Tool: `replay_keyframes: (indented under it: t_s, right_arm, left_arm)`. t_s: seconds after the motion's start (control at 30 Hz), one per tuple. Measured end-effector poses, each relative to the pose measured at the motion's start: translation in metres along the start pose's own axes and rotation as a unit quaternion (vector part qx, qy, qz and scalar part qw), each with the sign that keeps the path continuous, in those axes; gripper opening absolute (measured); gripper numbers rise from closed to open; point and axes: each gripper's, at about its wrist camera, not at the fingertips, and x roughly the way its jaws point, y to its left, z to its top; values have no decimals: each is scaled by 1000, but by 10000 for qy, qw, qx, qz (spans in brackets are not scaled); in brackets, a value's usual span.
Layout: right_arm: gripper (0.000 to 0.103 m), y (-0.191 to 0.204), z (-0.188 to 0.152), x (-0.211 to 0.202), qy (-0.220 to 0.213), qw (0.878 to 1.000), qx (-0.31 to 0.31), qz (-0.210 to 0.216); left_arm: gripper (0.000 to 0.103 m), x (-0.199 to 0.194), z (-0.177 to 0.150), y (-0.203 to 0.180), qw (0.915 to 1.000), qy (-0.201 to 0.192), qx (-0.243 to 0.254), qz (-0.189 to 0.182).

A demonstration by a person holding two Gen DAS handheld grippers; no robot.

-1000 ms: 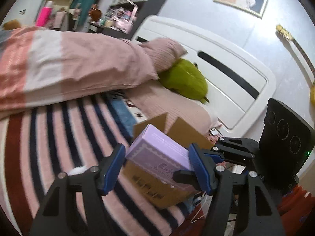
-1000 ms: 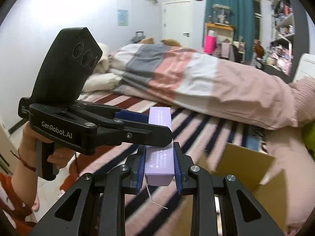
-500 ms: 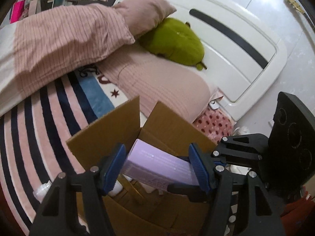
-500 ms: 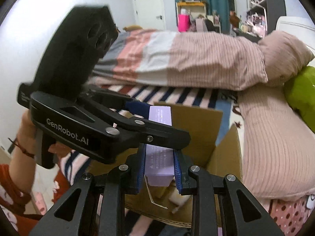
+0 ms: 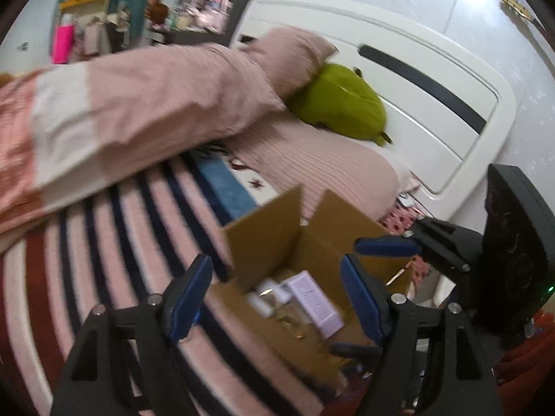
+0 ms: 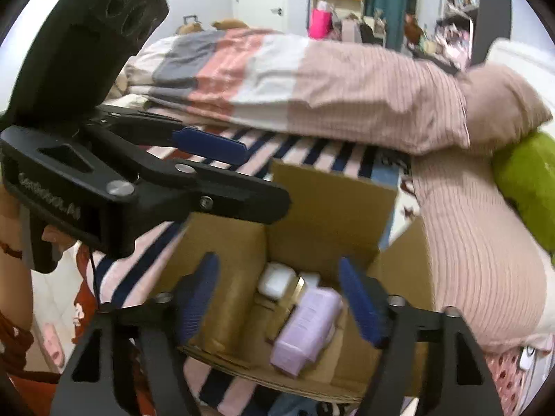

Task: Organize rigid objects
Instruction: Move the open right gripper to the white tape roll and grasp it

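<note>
A lilac box [image 6: 307, 327] lies inside the open cardboard box [image 6: 329, 215] on the striped bed; it also shows in the left wrist view [image 5: 314, 301]. White items [image 6: 277, 279] lie beside it in the cardboard box [image 5: 263, 239]. My right gripper [image 6: 279, 300] is open and empty above the cardboard box. My left gripper [image 5: 277, 298] is open and empty over it too, and shows from the side in the right wrist view [image 6: 222, 163].
A rolled pink and white duvet [image 5: 121, 114] lies across the bed. A green plush [image 5: 341, 104] and pink pillows [image 5: 312, 170] lie by the white headboard [image 5: 433, 86]. Shelves and a desk stand at the far wall.
Both grippers opened and let go of the lilac box, which dropped into the cardboard box. Both grippers have lifted back a little.
</note>
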Motion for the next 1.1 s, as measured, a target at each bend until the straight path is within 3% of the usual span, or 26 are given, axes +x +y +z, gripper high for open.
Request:
replay_keyframes:
  t_s: [0.13, 0.27, 0.47, 0.53, 0.6, 0.73, 0.83, 0.97, 1.0, 1.1]
  right_arm:
    - [91, 40, 17, 1, -220, 9991, -315, 188]
    - [91, 87, 33, 23, -79, 9975, -484, 509]
    - [91, 135, 35, 81, 379, 9899, -181, 1354]
    - [90, 145, 29, 108, 544, 9884, -37, 1420]
    - [89, 151, 21, 129, 618, 9905, -1, 1231]
    - [78, 145, 11, 177, 807, 9966, -28, 158]
    - [69, 127, 10, 211, 970, 9947, 59, -321]
    - [58, 108, 10, 237, 1220, 9898, 25, -742]
    - [44, 105, 10, 241, 1236, 9890, -17, -815]
    - [42, 99, 6, 237, 1257, 9891, -40, -765]
  left_arm:
    - [78, -45, -21, 35, 9986, -328, -254, 342]
    - [79, -75, -50, 76, 9939, -512, -532, 820]
    - [79, -83, -106, 133, 9865, -471, -1001, 1209]
    - [79, -79, -122, 147, 9850, -414, -1113, 1251]
    - [79, -74, -135, 158, 9844, -362, -1233, 1205]
    - [79, -63, -152, 174, 9837, -240, -1350, 1162]
    - [79, -57, -158, 181, 9834, -191, -1413, 1124]
    - [79, -53, -163, 186, 9830, -178, -1474, 1078]
    - [79, -53, -163, 187, 9829, -175, -1487, 1077]
    - [79, -52, -164, 188, 9825, -169, -1509, 1083]
